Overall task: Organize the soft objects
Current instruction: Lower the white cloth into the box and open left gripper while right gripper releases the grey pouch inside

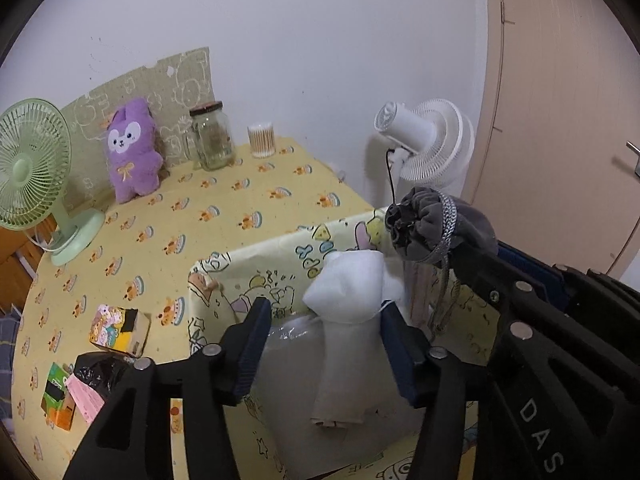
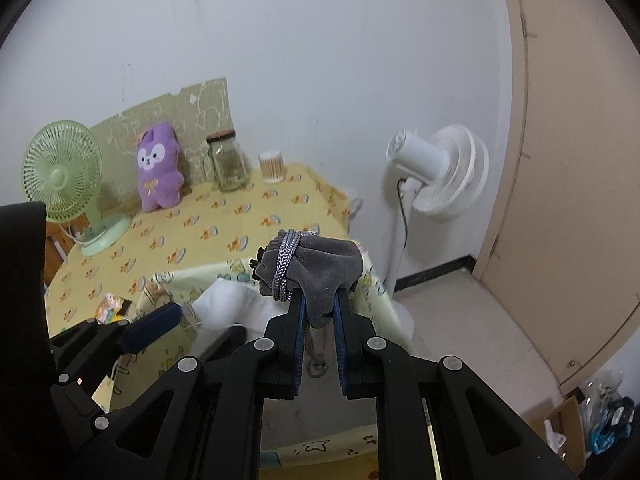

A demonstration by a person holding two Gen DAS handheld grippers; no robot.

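On the bench (image 1: 224, 216), the desk fan (image 1: 32, 168) stands at the left, the plush toy (image 1: 132, 152) right of it against the back board (image 1: 160, 92), then the jar (image 1: 210, 136) and the swab tub (image 1: 261, 140). The storage box (image 1: 256, 264) sits at the near right edge, a white bundle (image 1: 348, 292) inside it. The standing fan (image 1: 432, 140) is behind the box, off the bench.

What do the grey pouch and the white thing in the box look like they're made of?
Grey pouch: soft velvet-like fabric, matte with a short nap, gathered by a silvery braided cord. White item: thin, smooth fabric, possibly non-woven; hard to tell.
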